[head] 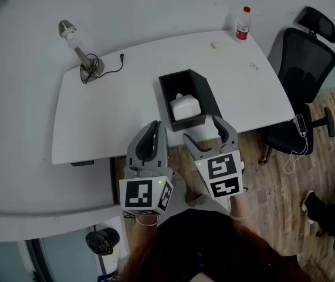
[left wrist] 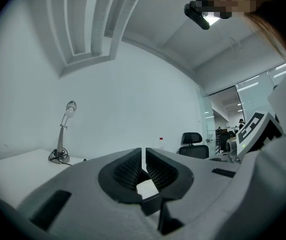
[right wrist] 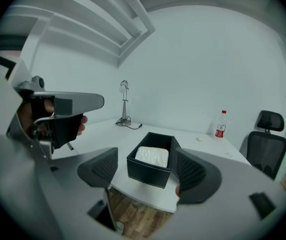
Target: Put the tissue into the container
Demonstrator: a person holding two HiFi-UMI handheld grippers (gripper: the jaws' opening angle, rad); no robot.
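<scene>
- Sitting inside the black, straight-walled rectangular container (right wrist: 148,173) on the smooth white table (head: 97,116), the tissue (right wrist: 152,156) was a white, soft-cornered pack, seemingly with a dimpled wrapper.
- The right gripper (head: 202,130) was held just short of the table's near edge, its ribbed pads (right wrist: 100,169) wide apart and empty.
- The left gripper (left wrist: 144,165), beside it, had its jaws together on nothing.

Office setting is indicated: white desk (head: 114,116) lies just ahead of right gripper (head: 201,128), black swivel chair (head: 302,60) is parked to its right, desk lamp (head: 76,46) is set ahead-left of left gripper (head: 155,125), glass partitions (left wrist: 255,91) are seen beyond.
</scene>
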